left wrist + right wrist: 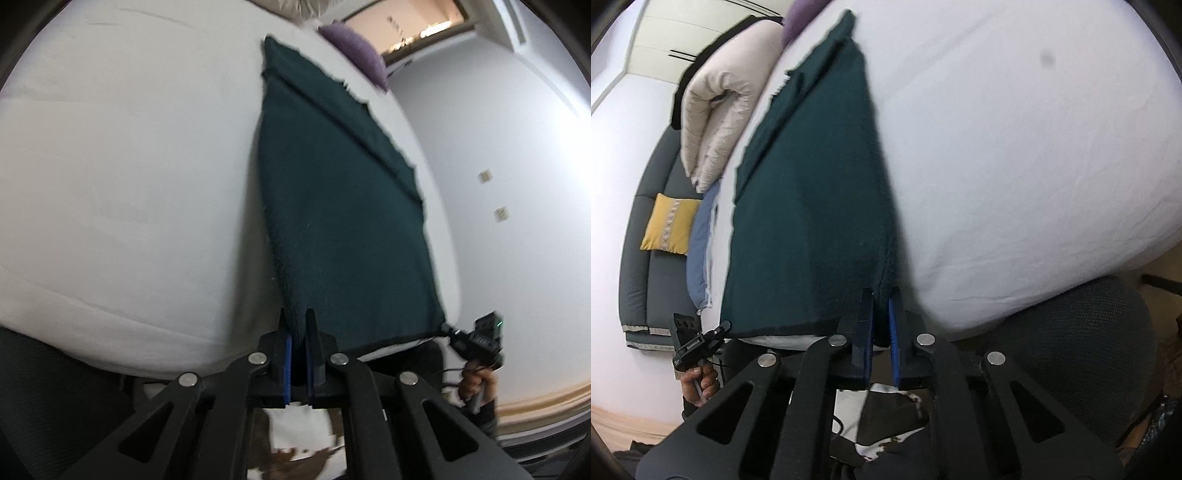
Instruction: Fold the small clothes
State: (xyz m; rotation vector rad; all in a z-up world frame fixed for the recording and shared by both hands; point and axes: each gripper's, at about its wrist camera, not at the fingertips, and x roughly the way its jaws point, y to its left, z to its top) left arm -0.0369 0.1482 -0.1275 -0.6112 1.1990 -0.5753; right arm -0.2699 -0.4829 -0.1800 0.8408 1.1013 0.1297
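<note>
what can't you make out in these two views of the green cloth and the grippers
- Left wrist view: the left gripper pinches the green cloth; its fingertips bury the corner.
- Right wrist view: the right gripper does likewise at the other near corner; cloth hides the white bed under it.
- Both views: motion blur hides the weave; garment type unclear.
- Purple item: cut off behind the cloth.

White bed point(129, 184) under dark green cloth point(332, 203) (purple cushion point(358, 55) beyond)

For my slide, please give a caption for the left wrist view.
Left gripper pinches a corner of the dark green cloth over the white bed.
</note>
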